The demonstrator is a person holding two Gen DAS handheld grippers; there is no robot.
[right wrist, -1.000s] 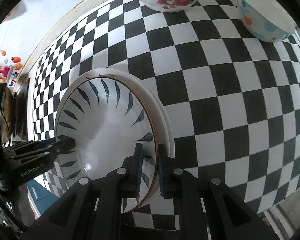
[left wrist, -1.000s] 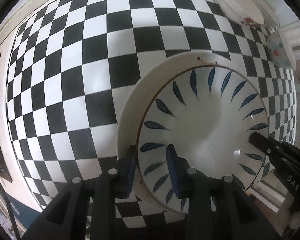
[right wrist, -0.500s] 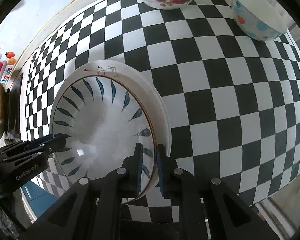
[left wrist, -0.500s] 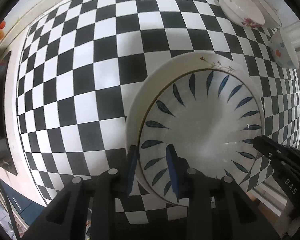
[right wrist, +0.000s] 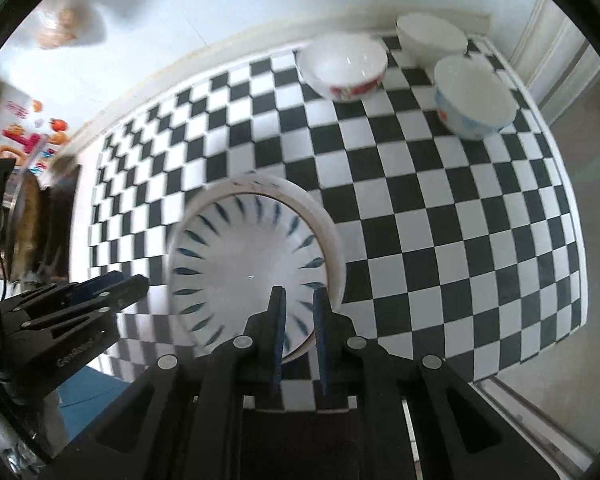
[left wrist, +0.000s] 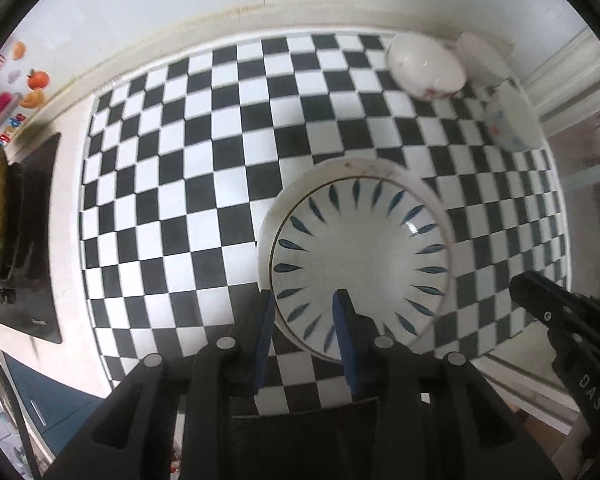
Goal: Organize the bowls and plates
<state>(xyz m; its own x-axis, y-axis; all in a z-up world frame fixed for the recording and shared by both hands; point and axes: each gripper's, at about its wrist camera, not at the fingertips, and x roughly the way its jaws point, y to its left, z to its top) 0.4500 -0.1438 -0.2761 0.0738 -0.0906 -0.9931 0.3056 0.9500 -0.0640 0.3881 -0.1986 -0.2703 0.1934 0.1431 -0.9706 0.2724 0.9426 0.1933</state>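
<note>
The left gripper (left wrist: 302, 312) pointed down with a narrow gap between its blue pads, which straddled the near rim of the patterned plate (left wrist: 360, 264); whether they pinched it or only hung over it could not be told. The right gripper (right wrist: 300, 308) had its pads nearly together, set over the opposite edge of the same plate, and whether they squeezed the rim could not be told either. The patterned plate, white with blue leaf marks around its inside, sat nested on a larger white plate (left wrist: 384, 170) whose rim showed as a crescent beyond it. Both lay on the black-and-white checkered cloth (left wrist: 204, 184). Well apart, at the far right of the cloth, a bowl with red flowers (right wrist: 346, 68), a plain white bowl (right wrist: 432, 36) and a bowl with blue spots (right wrist: 474, 100) stood close together.
</note>
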